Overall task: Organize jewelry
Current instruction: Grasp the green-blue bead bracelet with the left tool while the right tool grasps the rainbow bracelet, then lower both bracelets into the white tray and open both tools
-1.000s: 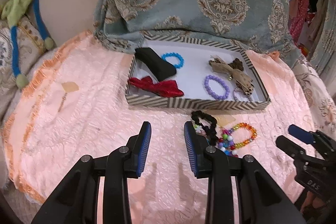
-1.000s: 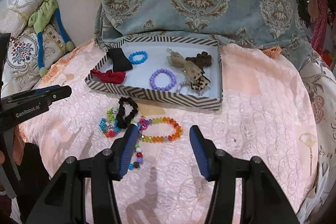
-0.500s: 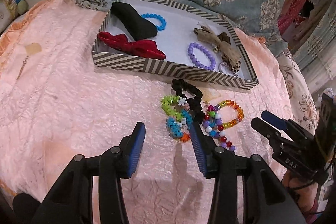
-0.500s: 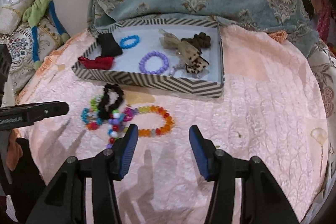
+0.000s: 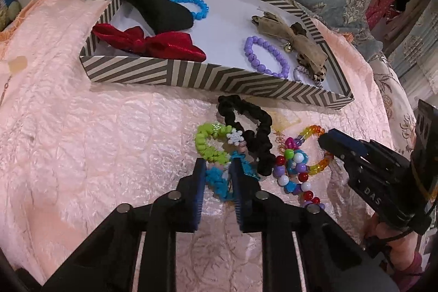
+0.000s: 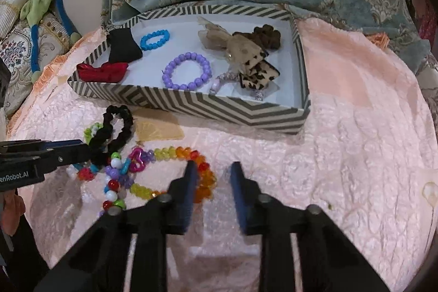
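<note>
left wrist view: left gripper (image 5: pixel 217 168) pinches the blue end of the green-and-blue coiled bracelet (image 5: pixel 210 144), seemingly so it can be lifted out of the tangle.
right gripper (image 6: pixel 212 177): fingers spread, one inside the rainbow bead bracelet (image 6: pixel 175 152), nothing pinched.
black fabric scrunchie (image 5: pixel 246 127): overlaps the bracelets, may drag.
goal: striped cardboard tray (image 6: pixel 191 103), just beyond the pile on the pink quilt (image 6: pixel 356 155).

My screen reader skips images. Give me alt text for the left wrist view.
The left gripper closes around a blue-and-green bracelet on pink bedding, beside a black scrunchie; behind sits a striped tray of jewelry.
</note>
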